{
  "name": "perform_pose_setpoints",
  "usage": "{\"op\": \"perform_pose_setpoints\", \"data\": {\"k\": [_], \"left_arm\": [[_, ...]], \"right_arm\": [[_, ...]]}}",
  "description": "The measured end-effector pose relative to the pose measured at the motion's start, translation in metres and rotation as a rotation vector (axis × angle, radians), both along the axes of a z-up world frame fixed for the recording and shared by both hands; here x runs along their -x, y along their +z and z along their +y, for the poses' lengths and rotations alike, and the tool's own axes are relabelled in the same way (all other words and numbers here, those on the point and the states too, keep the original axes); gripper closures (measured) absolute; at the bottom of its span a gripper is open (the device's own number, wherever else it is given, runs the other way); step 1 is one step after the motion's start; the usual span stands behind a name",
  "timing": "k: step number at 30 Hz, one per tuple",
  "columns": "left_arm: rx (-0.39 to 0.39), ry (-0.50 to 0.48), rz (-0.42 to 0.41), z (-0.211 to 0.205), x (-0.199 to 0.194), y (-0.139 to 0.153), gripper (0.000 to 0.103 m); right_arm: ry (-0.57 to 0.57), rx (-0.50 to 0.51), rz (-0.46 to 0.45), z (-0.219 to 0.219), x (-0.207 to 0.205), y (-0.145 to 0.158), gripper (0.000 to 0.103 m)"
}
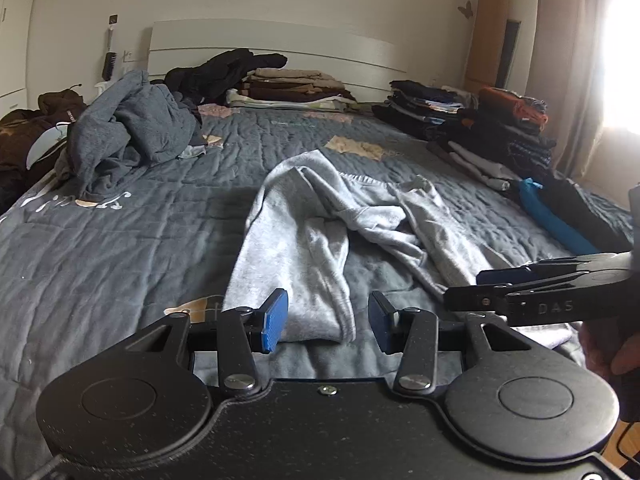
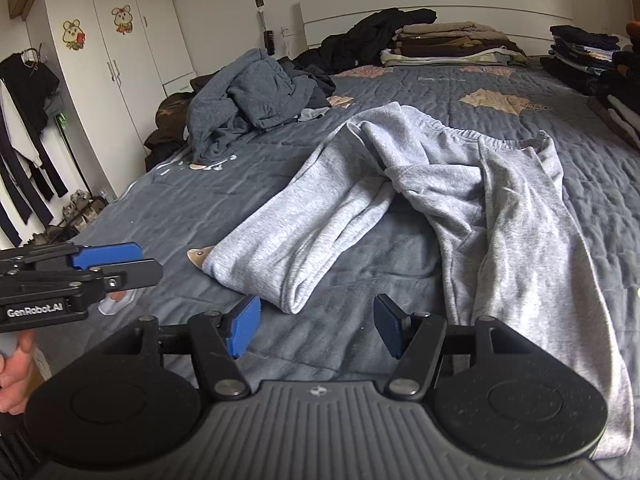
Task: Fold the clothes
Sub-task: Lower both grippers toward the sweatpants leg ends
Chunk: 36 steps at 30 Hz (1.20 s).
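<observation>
A bed (image 2: 140, 208) fills most of the room, covered by a quilted blue-grey bedspread (image 1: 120, 248) with beige leaf-shaped patches and pale lettering too distorted to read. At the bed's far end stands a white headboard (image 1: 276, 46) against a cream wall. Left of the bed, the right wrist view shows a white wardrobe (image 2: 120, 40) carrying two cartoon animal stickers (image 2: 74, 34), with dark garments hanging beside it. To the right of the bed, a curtain (image 1: 568, 64) frames a bright window.

On the middle of the bed lie the light grey sweatpants (image 2: 460, 200) — waistband toward the headboard, legs spread apart and running toward the bed's near edge, the crotch bunched and twisted. On the bed's left side sits a crumpled blue-grey garment (image 1: 128, 132). Folded stacks line the headboard end (image 1: 292, 88) and the bed's right edge (image 1: 480, 124).

The left gripper (image 1: 328, 322) hovers over the cuff of one leg at the bed's near edge, its blue pads (image 1: 276, 318) wide apart and gripping nothing. The right gripper (image 2: 316, 330) hangs just short of the same near edge between the two legs, likewise wide open and empty.

Readable writing — "GenRobot.AI" on the left gripper's side in the right wrist view, and "DAS" on the right gripper in the left wrist view.
</observation>
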<state>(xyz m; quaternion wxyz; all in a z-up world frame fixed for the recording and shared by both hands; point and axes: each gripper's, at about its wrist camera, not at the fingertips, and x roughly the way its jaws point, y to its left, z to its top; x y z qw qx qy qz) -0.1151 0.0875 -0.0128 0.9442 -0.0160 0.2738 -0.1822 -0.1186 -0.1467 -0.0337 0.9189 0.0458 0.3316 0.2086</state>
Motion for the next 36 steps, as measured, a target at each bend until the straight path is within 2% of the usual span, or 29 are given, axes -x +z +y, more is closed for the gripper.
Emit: {"op": "perform_pose_setpoints", "data": {"k": [3, 9, 15, 26, 31, 33, 36], "left_arm": [[0.014, 0.003, 0.001, -0.003, -0.003, 0.0, 0.059], [-0.021, 0.02, 0.024, -0.013, -0.014, -0.002, 0.059], [-0.053, -0.014, 0.047, -0.021, -0.035, -0.01, 0.059], [-0.056, -0.023, 0.034, -0.014, -0.072, -0.006, 0.059], [-0.008, 0.035, 0.095, 0.005, -0.094, -0.022, 0.059], [-0.012, 0.03, 0.079, 0.007, -0.096, -0.023, 0.059], [-0.018, 0.016, 0.097, 0.008, -0.102, -0.024, 0.059]], "right_arm": [[-0.022, 0.028, -0.019, 0.001, -0.001, 0.01, 0.041], [-0.003, 0.044, -0.073, 0.005, 0.003, 0.019, 0.041], [0.019, 0.0, -0.065, 0.006, -0.009, 0.016, 0.041], [0.036, 0.049, -0.027, 0.014, -0.039, 0.004, 0.041], [0.021, 0.027, 0.013, 0.007, -0.048, -0.01, 0.041], [0.015, 0.003, 0.039, 0.007, -0.053, -0.018, 0.041], [0.032, -0.03, 0.075, 0.01, -0.057, -0.033, 0.041]]}}
